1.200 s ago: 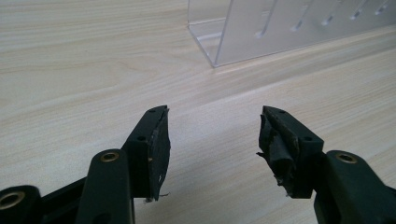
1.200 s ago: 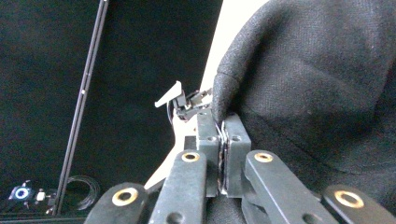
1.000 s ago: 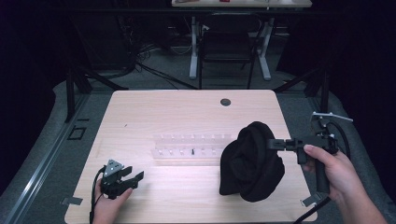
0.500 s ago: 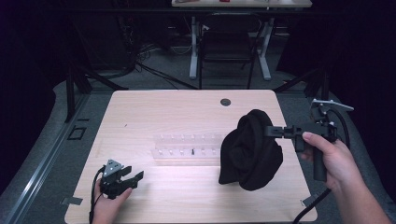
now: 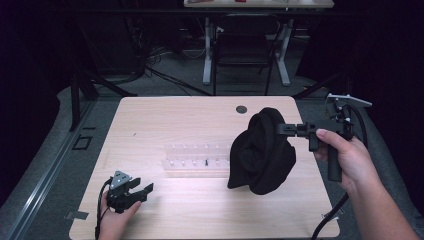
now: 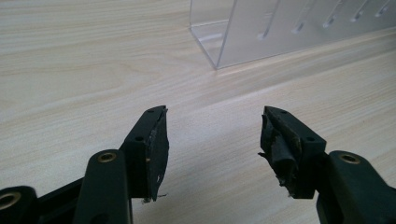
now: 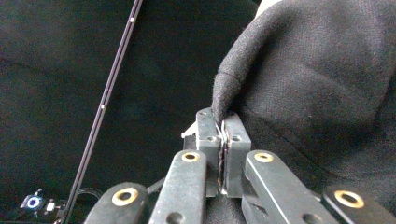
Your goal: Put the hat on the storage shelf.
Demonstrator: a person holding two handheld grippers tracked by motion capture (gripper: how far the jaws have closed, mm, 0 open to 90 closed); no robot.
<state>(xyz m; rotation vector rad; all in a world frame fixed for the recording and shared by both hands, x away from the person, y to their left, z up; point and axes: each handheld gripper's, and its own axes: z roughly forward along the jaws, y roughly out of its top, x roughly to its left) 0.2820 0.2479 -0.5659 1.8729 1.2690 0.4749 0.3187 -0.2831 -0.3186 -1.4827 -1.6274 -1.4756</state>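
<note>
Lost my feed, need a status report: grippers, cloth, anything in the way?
Right hand-held gripper shut on black cloth, lifted above table. Left hand-held gripper open, empty. Clear rack beside cloth.

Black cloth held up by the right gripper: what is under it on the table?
The black cloth hangs from the right gripper, hiding the clear rack's right end and some table. Anything beneath it cannot be seen.

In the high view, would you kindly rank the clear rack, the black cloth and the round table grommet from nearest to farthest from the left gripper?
From the left gripper:
1. Clear rack, mid-table, up and to its right.
2. Black cloth, hanging from the right gripper, right side.
3. Round grommet, by the far edge.
</note>
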